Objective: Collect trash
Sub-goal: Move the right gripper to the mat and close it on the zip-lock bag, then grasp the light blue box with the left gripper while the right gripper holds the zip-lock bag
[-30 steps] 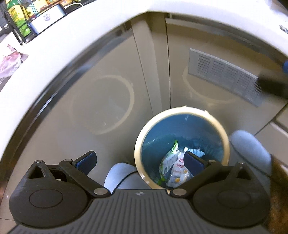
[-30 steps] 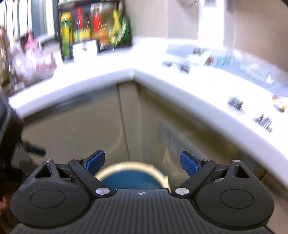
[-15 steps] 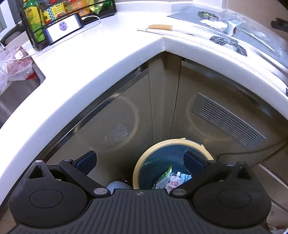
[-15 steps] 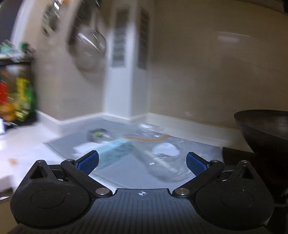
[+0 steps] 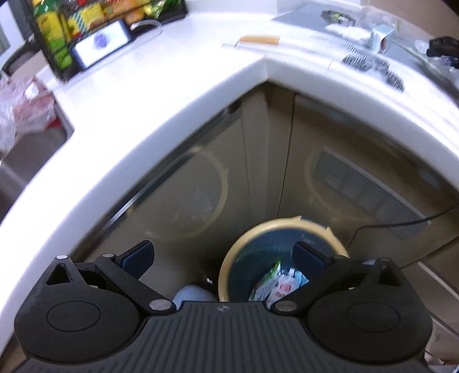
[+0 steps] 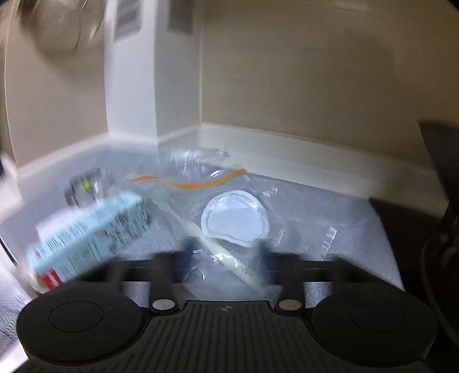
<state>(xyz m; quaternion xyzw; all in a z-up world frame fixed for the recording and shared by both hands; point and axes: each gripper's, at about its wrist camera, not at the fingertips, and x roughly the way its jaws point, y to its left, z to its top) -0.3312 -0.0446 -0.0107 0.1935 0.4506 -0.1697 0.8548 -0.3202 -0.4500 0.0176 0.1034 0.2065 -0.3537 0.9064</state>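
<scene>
In the left wrist view my left gripper [image 5: 222, 256] is open and empty, held above the floor in front of the counter corner. Below it stands a round bin [image 5: 238, 252] with a cream rim and blue inside, holding several wrappers [image 5: 276, 282]. In the right wrist view my right gripper [image 6: 226, 258] is motion-blurred, its fingers partly closed and nothing clamped between them. It hovers just over a white stick [image 6: 200, 229] and a clear zip bag [image 6: 218, 183] with an orange seal. A round white lid [image 6: 235, 219] lies in the clear plastic. A light blue carton [image 6: 86, 232] lies to the left.
The trash lies on a grey mat [image 6: 344, 212] in the counter corner by beige walls. A dark pan [image 6: 441, 178] stands at the right. In the left wrist view a rack of packets [image 5: 86, 20] and a phone [image 5: 100, 43] stand on the white counter [image 5: 143, 100].
My right gripper has moved down closer to the zip bag and stick, and its fingers have come nearer together. My left gripper has risen slightly and tilted toward the counter.
</scene>
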